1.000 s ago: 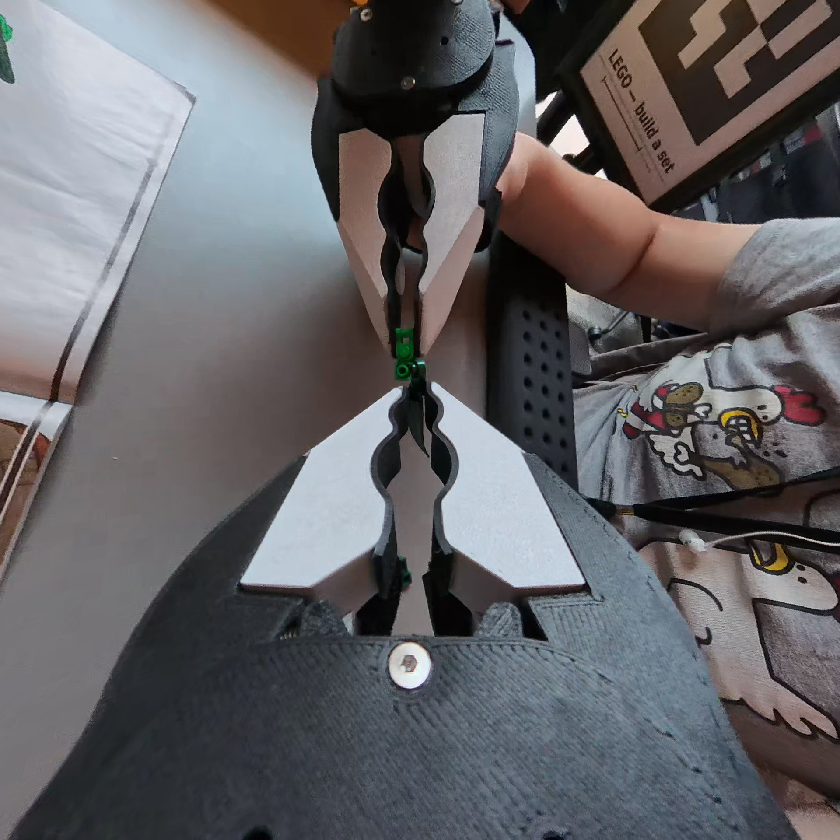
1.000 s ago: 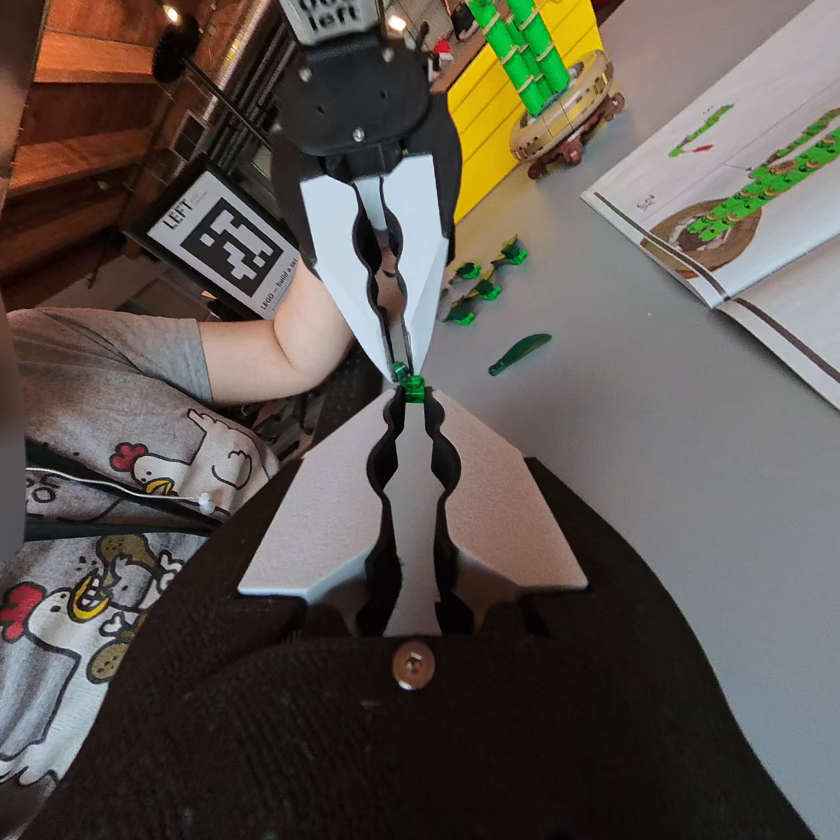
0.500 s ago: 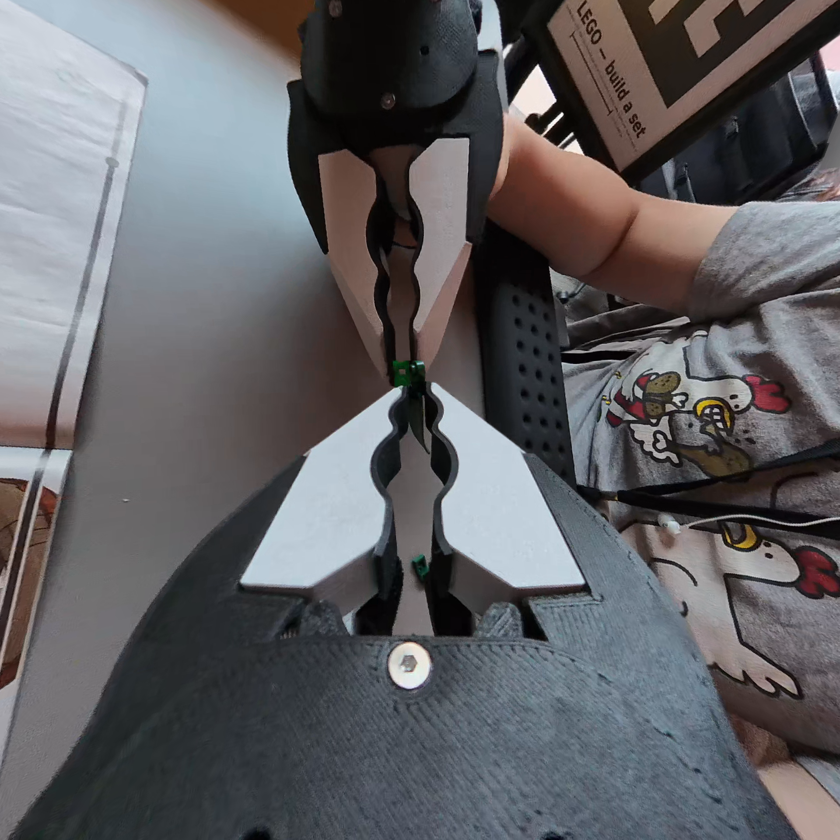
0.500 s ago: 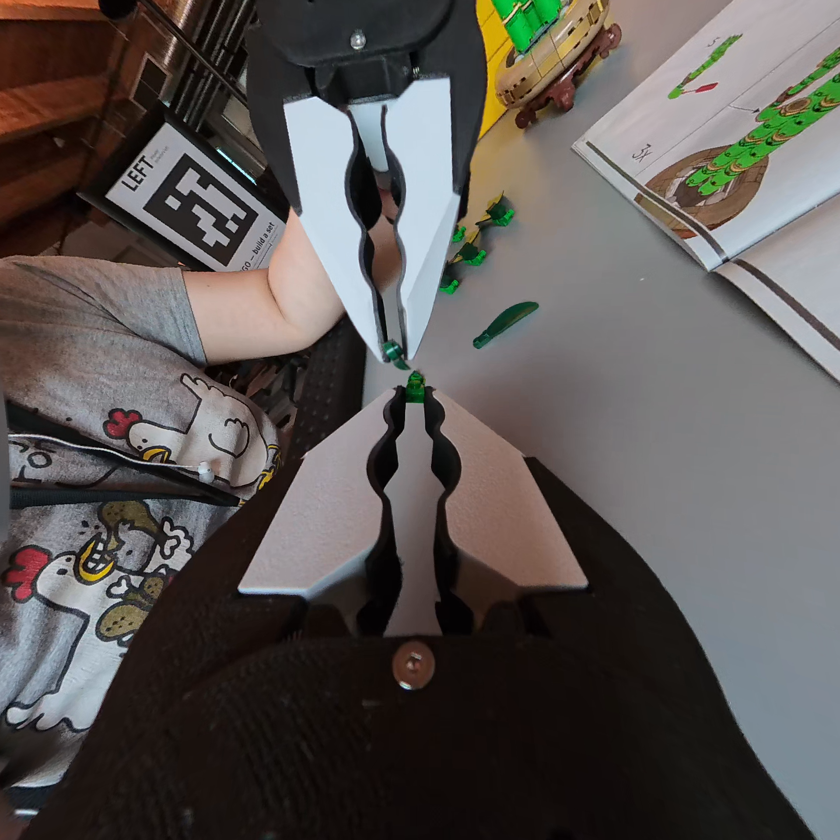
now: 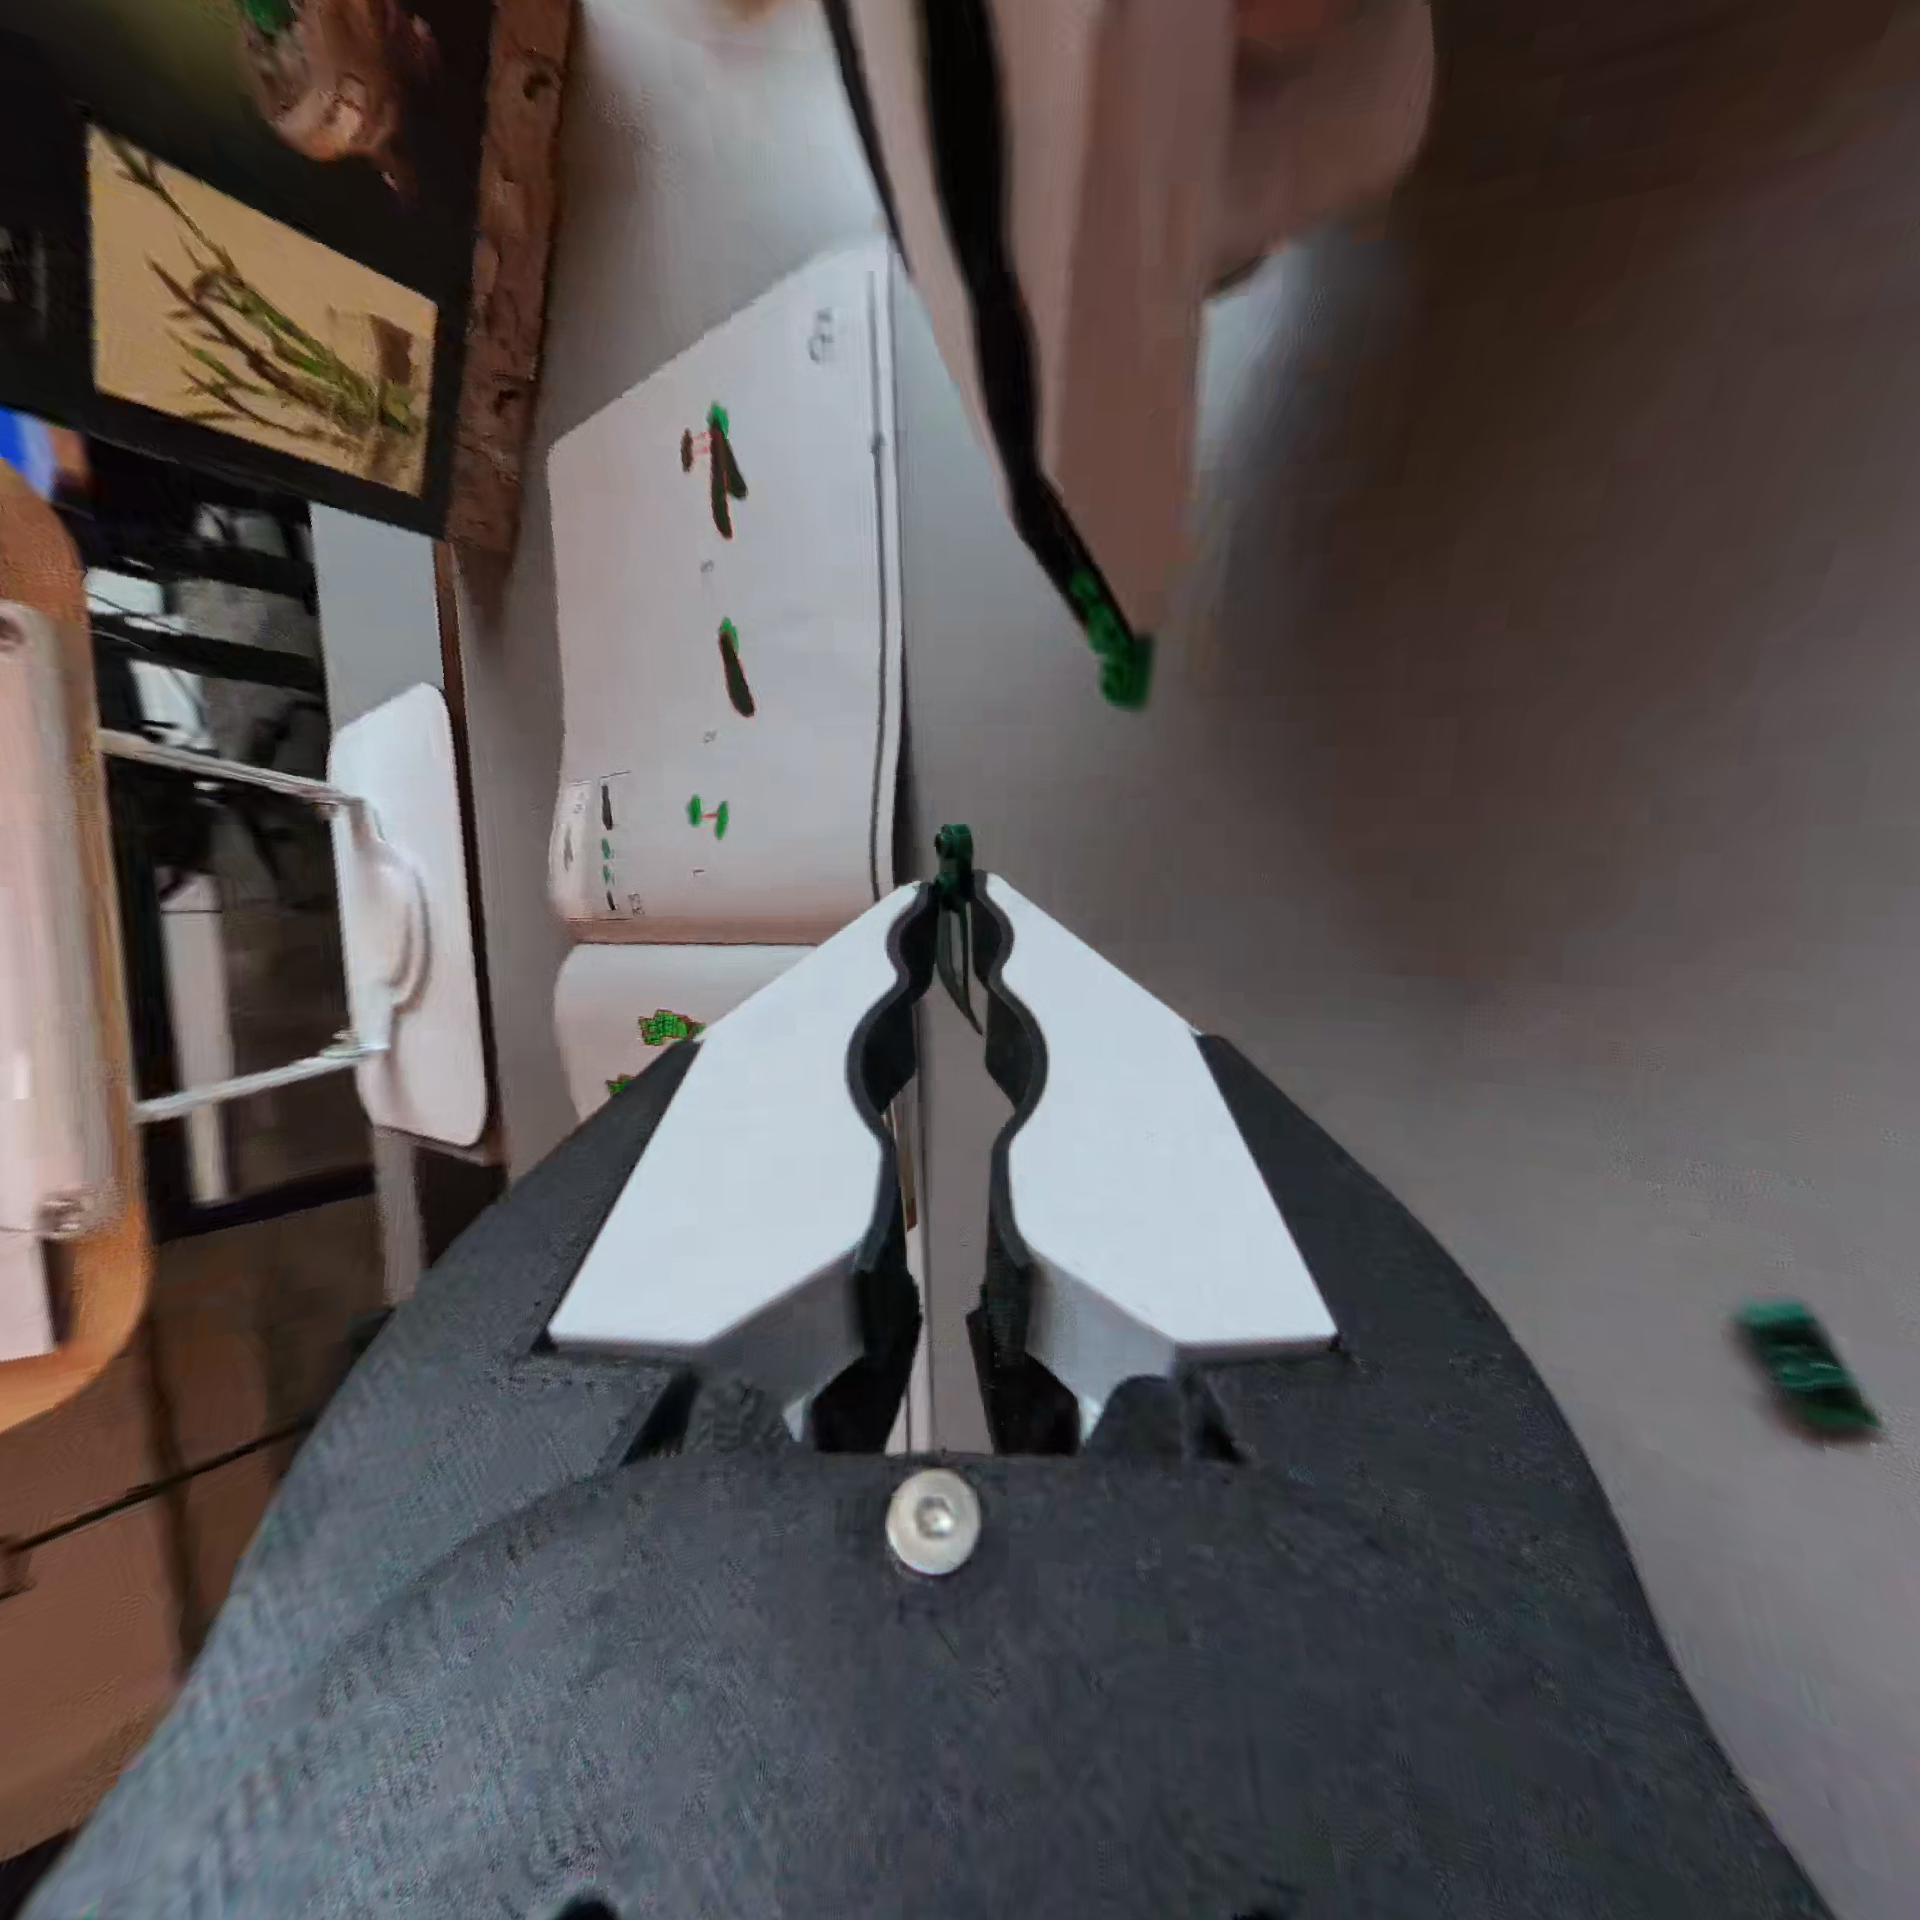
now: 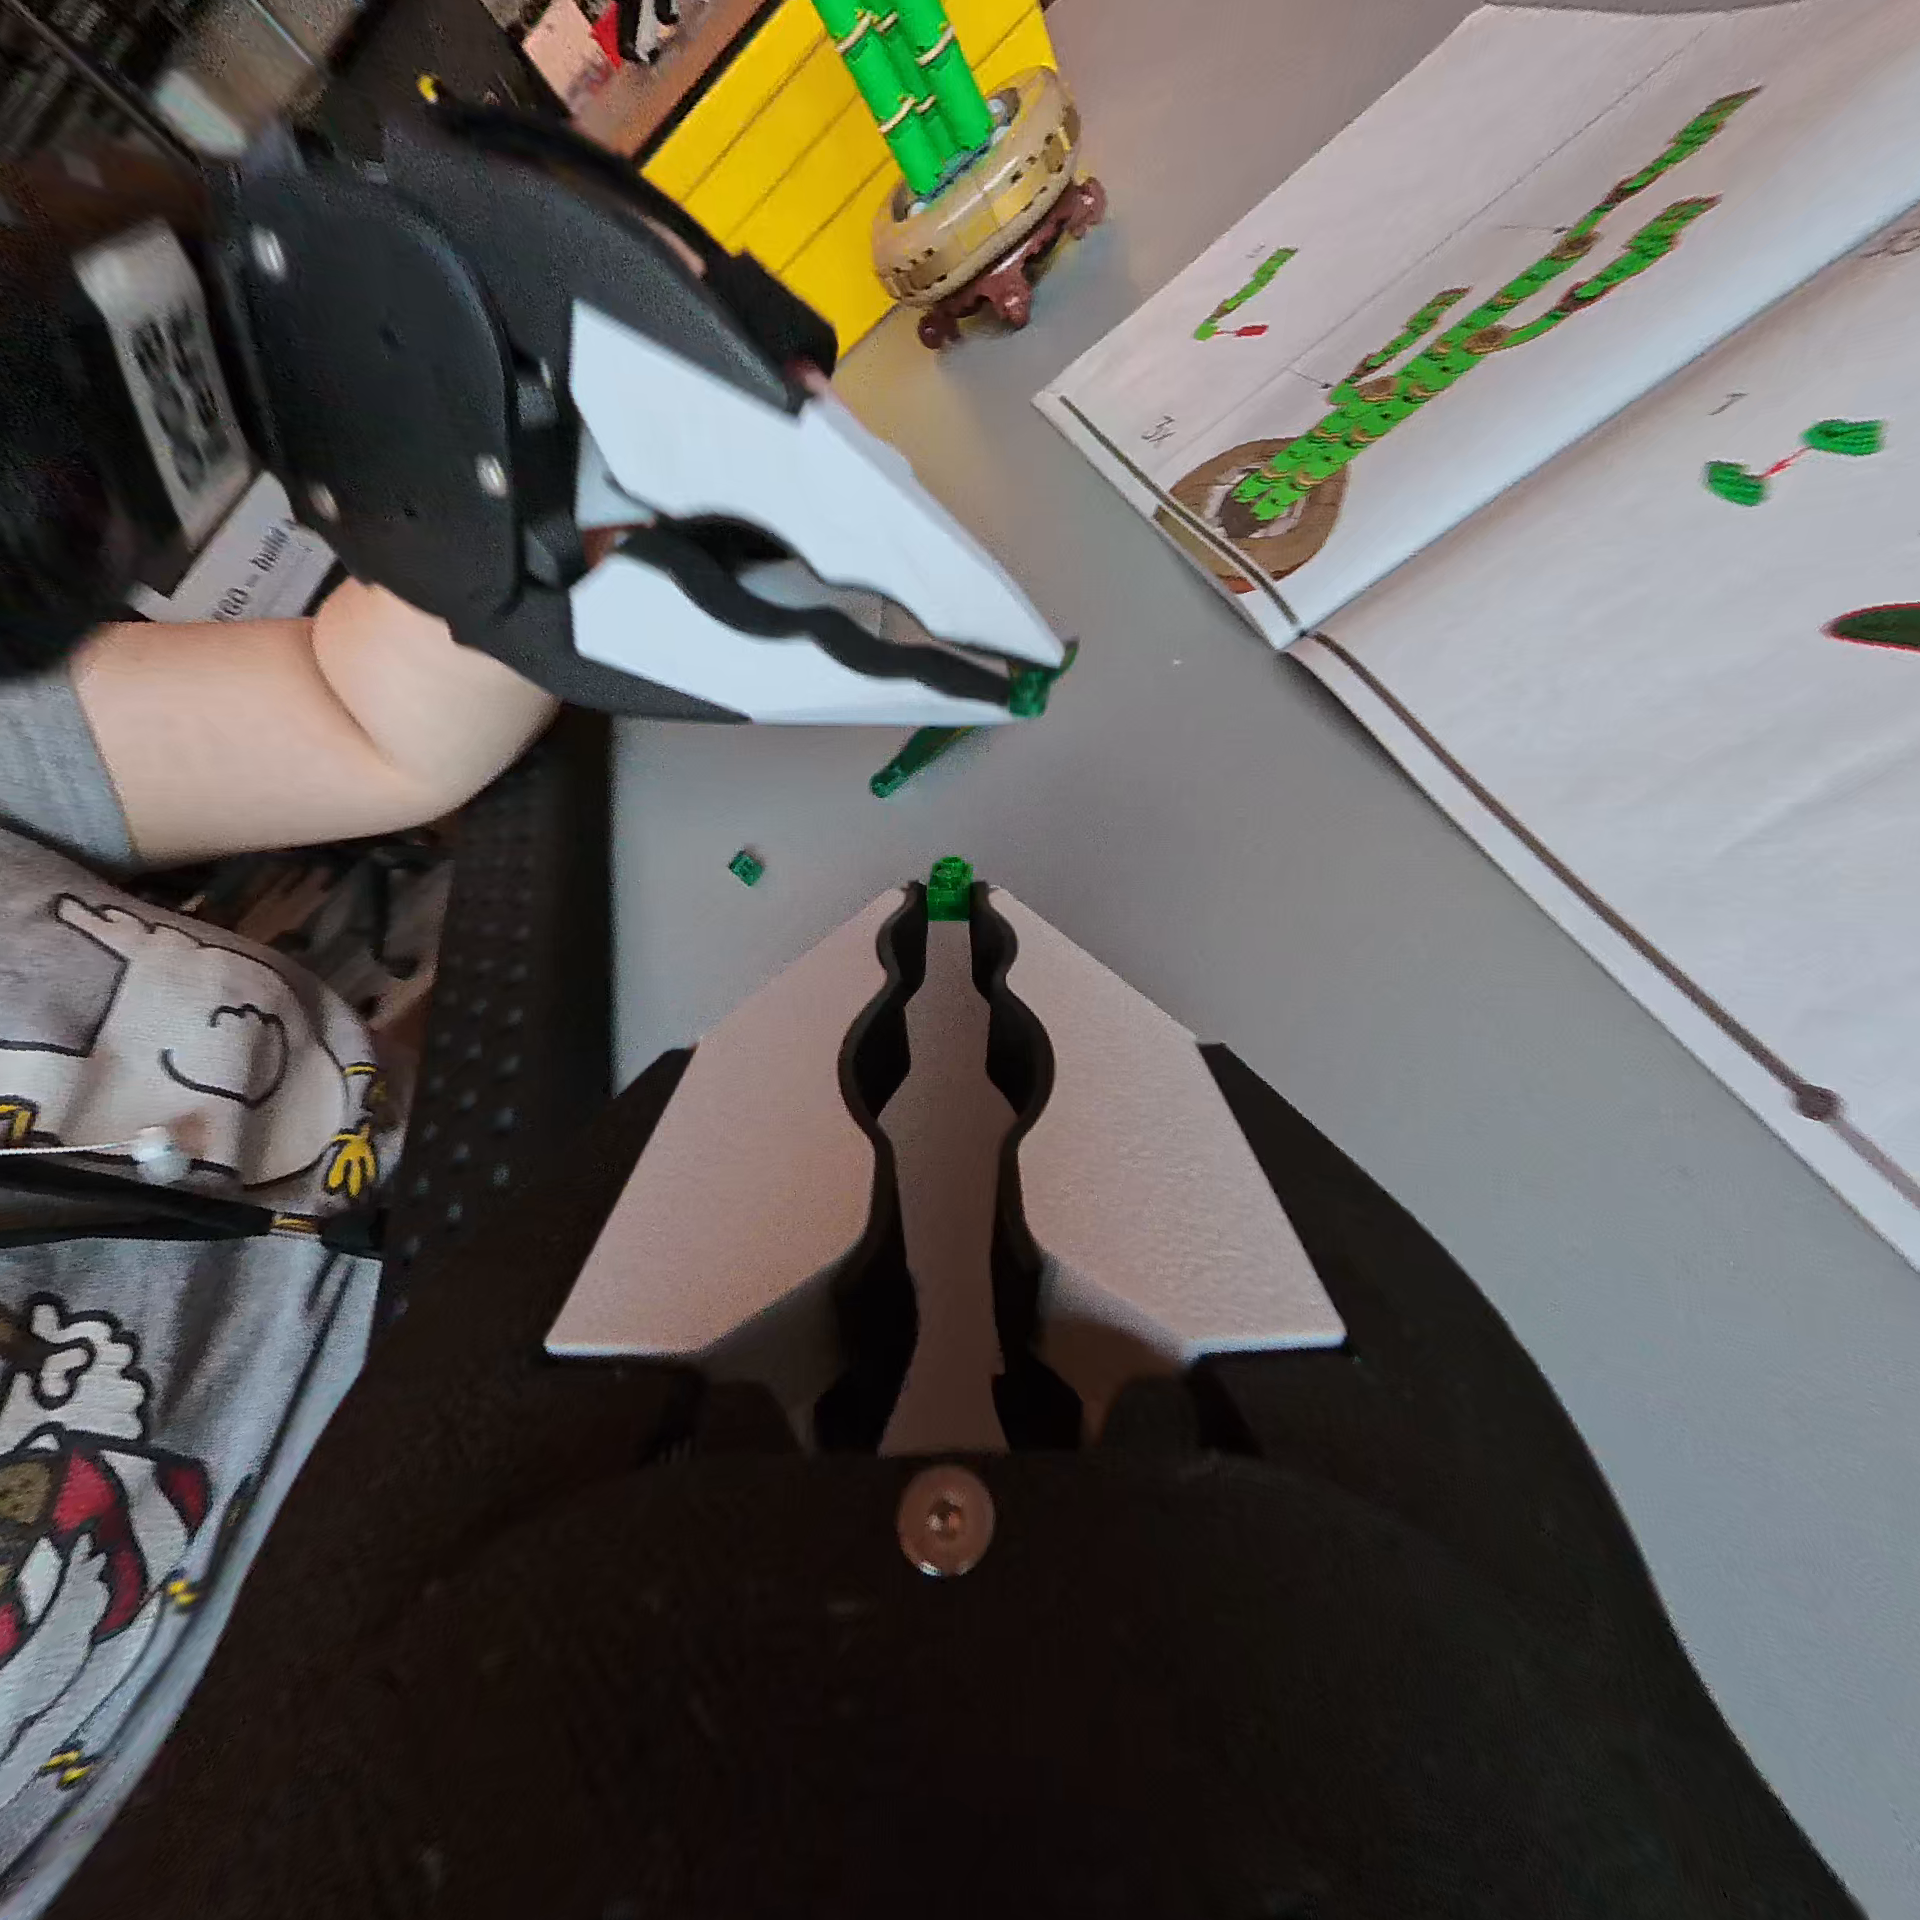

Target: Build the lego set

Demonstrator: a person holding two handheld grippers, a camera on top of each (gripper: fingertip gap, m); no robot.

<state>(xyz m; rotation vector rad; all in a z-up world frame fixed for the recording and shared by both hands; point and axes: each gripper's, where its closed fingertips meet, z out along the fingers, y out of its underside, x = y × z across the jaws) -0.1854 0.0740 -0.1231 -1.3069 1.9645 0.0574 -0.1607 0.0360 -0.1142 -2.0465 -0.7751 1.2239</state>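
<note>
Grippers are apart above the grey tabletop (image 6: 1351, 935), each clenched on a small piece of the set. The left gripper (image 5: 951, 883) pinches a dark green leaf-shaped plastic piece (image 5: 954, 914) at its very tips, the round clip end poking out past the fingers and the blade running back between them. The right gripper (image 6: 948, 891) grasps a tiny bright green studded brick (image 6: 948, 888) the same way, stud end outward. In the right wrist view the left gripper sits up and to the left, pointing across toward the open white instruction booklet (image 6: 1558, 675). A second green leaf piece (image 6: 920, 758) and a small loose green brick (image 6: 745, 865) lie on the table between the two grippers, and the partly built green bamboo model on its tan round base (image 6: 966, 177) stands well beyond, near a yellow box (image 6: 769, 197). The step in hand looks like joining leaf to brick as a small sub-assembly. Next, I judge, the tips must be brought back nose to nose, the clip lined up with the stud and pressed on without either piece twisting in its narrow grip; the left view is motion-blurred, so the exact alignment cannot be read.
</note>
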